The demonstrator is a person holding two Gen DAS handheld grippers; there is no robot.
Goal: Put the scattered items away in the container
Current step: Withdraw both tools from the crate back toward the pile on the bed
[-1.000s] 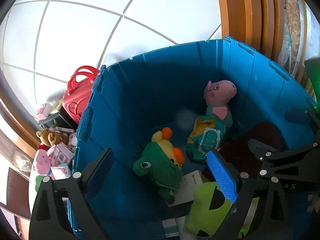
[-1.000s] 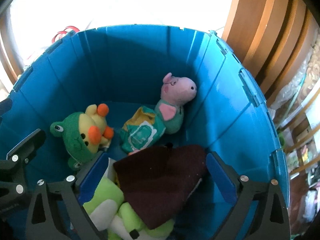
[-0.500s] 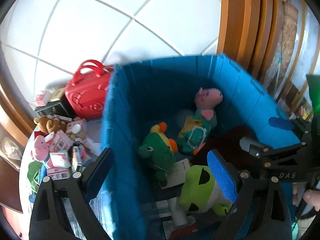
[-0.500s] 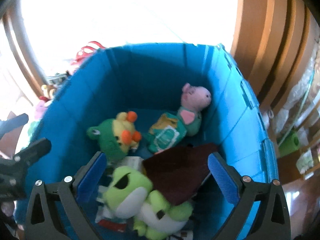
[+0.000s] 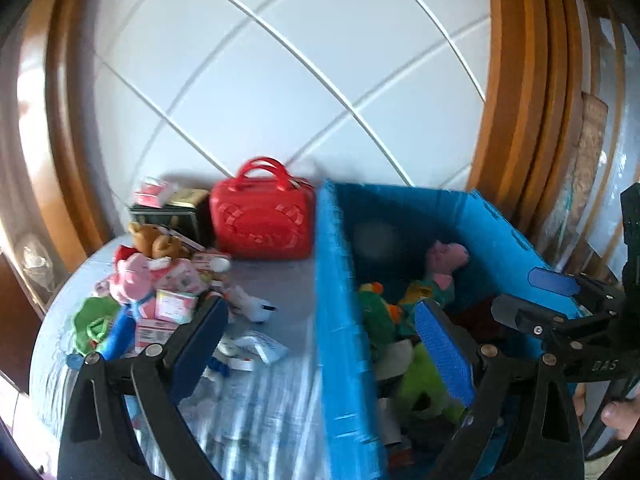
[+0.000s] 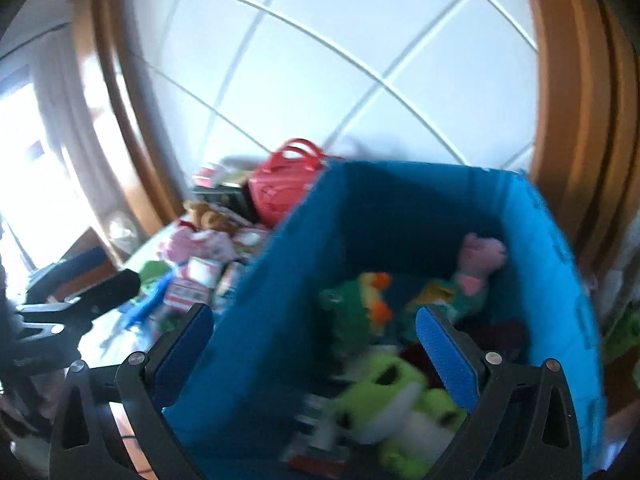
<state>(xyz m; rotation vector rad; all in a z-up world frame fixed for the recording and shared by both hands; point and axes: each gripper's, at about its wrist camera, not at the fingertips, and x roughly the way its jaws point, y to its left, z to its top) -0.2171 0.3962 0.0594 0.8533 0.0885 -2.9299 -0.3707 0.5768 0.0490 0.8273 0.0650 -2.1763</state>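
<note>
The blue bin (image 5: 340, 280) (image 6: 280, 320) holds a pink pig plush (image 5: 446, 258) (image 6: 480, 256), a green frog-hat plush (image 6: 352, 308), a lime frog plush (image 6: 396, 404) and a dark red cloth (image 6: 508, 332). My left gripper (image 5: 320, 340) is open and empty, straddling the bin's left wall. My right gripper (image 6: 316, 348) is open and empty above the bin's left wall; it also shows in the left wrist view (image 5: 560, 304). A pile of scattered toys and small boxes (image 5: 160, 284) (image 6: 200, 256) lies left of the bin.
A red handbag (image 5: 262, 220) (image 6: 284, 188) stands against the bin's left wall at the back, next to a dark tin (image 5: 172, 212). A white packet (image 5: 260, 344) lies near the bin. A white tiled wall (image 5: 280, 80) and wooden frames (image 5: 520, 100) stand behind.
Both grippers have pulled up and back from inside the bin and swung left, bringing the toy pile and red handbag into view. Both stay open and empty.
</note>
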